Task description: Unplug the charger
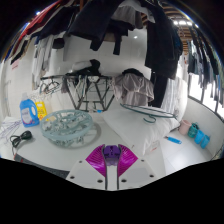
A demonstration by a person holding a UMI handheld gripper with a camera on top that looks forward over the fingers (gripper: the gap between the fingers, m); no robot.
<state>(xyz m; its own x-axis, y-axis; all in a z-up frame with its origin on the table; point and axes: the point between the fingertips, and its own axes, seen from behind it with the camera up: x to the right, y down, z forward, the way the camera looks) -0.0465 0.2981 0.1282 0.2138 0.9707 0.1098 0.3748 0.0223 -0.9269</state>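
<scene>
Your gripper (111, 158) sits at the near edge of a white table (130, 125), its two magenta pads (100, 157) drawn together so that they look clenched with nothing between them. Just ahead of the fingers and a little to their left lies one round glass dish (67, 127) with a ribbed pattern. Further left you have one blue bottle with a yellow cap (30, 110), and beside it one black cable (22, 136) curling on the tabletop; you cannot tell from here whether that is the charger, and no plug or socket shows clearly. Off to the right of the fingers, well apart from them, lie one blue pen-like stick (173, 139) and one blue box-shaped thing (198, 134). Beyond the dish stands one black wire rack (88, 88), with one grey garment (137, 88) draped beside it. Farthest back, several dark clothes (120, 25) hang in a row.
</scene>
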